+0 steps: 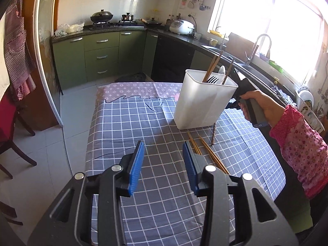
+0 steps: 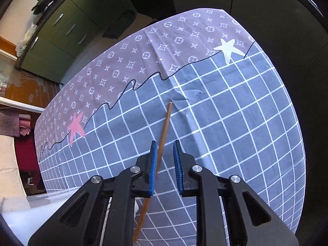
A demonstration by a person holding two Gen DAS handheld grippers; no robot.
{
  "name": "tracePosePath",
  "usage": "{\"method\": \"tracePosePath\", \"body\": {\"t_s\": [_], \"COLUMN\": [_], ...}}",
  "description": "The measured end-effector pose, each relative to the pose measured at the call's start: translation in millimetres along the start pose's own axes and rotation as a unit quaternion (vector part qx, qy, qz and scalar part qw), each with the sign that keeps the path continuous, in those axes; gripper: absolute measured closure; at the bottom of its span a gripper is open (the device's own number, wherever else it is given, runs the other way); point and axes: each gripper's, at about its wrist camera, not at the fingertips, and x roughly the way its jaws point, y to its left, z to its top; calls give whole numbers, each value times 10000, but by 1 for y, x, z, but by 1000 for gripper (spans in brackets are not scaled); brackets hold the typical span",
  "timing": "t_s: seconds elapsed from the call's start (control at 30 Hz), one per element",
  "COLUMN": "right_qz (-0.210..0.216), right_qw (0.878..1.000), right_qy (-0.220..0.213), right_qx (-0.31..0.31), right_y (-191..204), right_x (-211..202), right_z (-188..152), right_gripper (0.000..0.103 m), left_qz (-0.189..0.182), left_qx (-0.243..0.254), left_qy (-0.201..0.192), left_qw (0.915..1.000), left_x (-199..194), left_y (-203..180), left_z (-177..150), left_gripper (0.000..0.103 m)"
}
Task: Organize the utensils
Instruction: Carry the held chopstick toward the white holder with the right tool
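Observation:
A white utensil holder (image 1: 202, 100) stands on the checked tablecloth (image 1: 131, 123). It holds chopsticks (image 1: 212, 66), a black fork (image 1: 213, 80) and a spoon. Several loose chopsticks (image 1: 209, 153) and one dark utensil (image 1: 214, 133) lie in front of it. My left gripper (image 1: 163, 157) is open and empty above the cloth, left of the loose chopsticks. My right gripper (image 2: 165, 160) is open above the holder. A wooden chopstick (image 2: 162, 149) runs between its pads, leaning on the left one, with its lower end down in the holder. In the left wrist view the right gripper's tips (image 1: 238, 75) are over the holder's right rim.
Green kitchen cabinets (image 1: 98, 55) and a stove with a wok (image 1: 101, 16) stand beyond the table. A sink with a tap (image 1: 258, 47) runs along the right under the window. A dark wooden chair (image 1: 12, 127) stands at the left. The table's far edge (image 1: 139, 85) is pink-patterned.

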Motion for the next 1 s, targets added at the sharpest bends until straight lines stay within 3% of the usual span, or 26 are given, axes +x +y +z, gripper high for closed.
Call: {"method": "tracePosePath", "body": {"t_s": [0.23,0.33,0.57,0.77,1.0], "right_qz": [-225,-364,-320,-329,335], "right_qw": [9997,9993,9990,9981,9935], "right_qy": [29,5,37,-40,-590], "right_qx": [-49,-116,-298,-512,-912], "right_y": [8,12,12,-22,-51], "right_x": [10,10,10,-11,-71], "right_z": [2,6,7,-5,-49], "right_gripper": [87,94,96,97,97], "left_qz": [50,31,13,-15,-93], "left_qx": [-1,-2,-26,-59,43], "left_qy": [-86,-45,31,127,254], "left_qw": [10000,10000,10000,9999,9996], "left_x": [-11,-9,-8,-3,7], "left_y": [8,8,8,10,-2], "left_z": [-3,-5,-8,-7,-6], "left_gripper": [66,65,65,65,64]}}
